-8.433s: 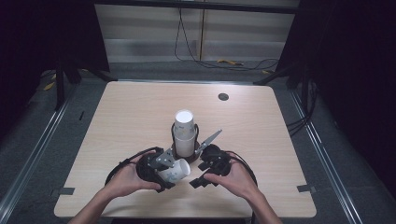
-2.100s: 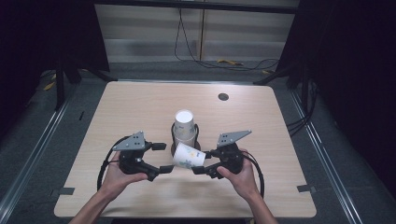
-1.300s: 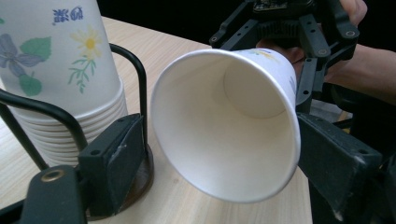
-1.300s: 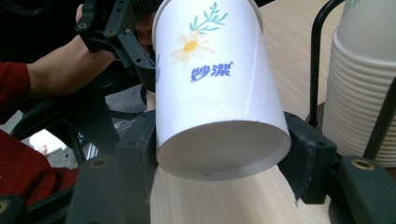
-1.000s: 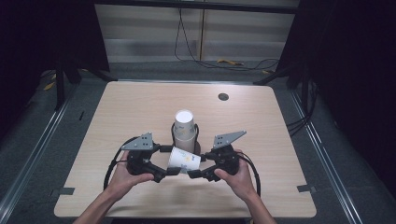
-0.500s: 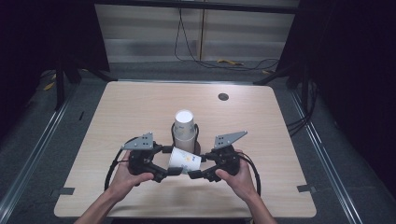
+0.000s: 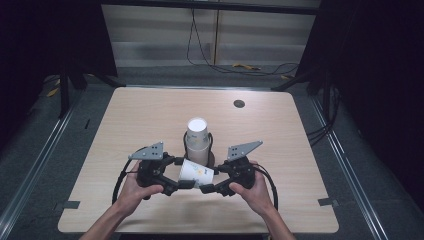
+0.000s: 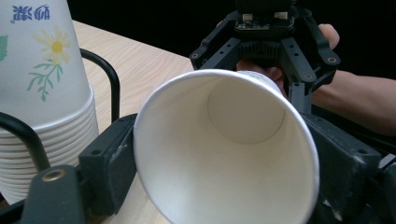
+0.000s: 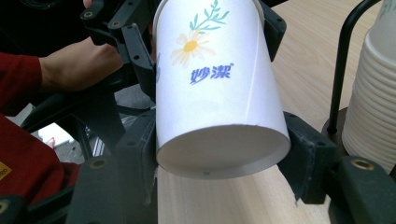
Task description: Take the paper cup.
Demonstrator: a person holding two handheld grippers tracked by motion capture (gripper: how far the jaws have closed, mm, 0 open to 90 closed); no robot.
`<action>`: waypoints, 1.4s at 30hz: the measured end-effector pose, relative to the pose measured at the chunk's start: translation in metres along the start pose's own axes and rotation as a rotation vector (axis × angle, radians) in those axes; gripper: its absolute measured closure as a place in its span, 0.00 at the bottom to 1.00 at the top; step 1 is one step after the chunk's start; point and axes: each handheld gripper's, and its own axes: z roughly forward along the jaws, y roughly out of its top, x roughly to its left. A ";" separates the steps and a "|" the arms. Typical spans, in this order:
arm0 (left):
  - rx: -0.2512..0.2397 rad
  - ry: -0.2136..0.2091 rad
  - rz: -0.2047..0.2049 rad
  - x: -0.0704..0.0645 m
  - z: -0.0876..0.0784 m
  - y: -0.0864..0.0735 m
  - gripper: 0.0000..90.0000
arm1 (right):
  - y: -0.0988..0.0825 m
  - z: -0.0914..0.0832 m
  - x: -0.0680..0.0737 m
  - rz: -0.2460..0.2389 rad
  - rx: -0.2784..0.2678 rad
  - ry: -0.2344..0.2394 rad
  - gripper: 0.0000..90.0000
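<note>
Above the wooden table (image 7: 150, 115), before the cup stack (image 7: 198, 137), the paper cup (image 7: 195, 171) lies level: my left gripper (image 7: 172, 186) clamps its rim, my right gripper (image 7: 207, 188) its base.

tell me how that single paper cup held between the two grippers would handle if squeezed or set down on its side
The paper cup looks thin-walled and empty, so it is probably very light and would likely dent under a firm squeeze. Its round tapered wall suggests that on its side it would roll in a curve. The left gripper holds its open rim, probably the softest part.
</note>
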 end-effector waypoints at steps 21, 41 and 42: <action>0.021 0.020 0.043 -0.005 -0.001 0.002 0.27 | -0.001 0.006 -0.002 0.012 0.034 -0.031 0.31; 0.053 0.089 0.036 0.000 -0.007 0.001 0.27 | -0.001 0.003 -0.002 0.018 0.019 -0.098 0.19; 0.051 0.091 0.032 0.000 -0.008 0.001 0.27 | -0.001 0.003 -0.002 0.020 0.017 -0.100 0.19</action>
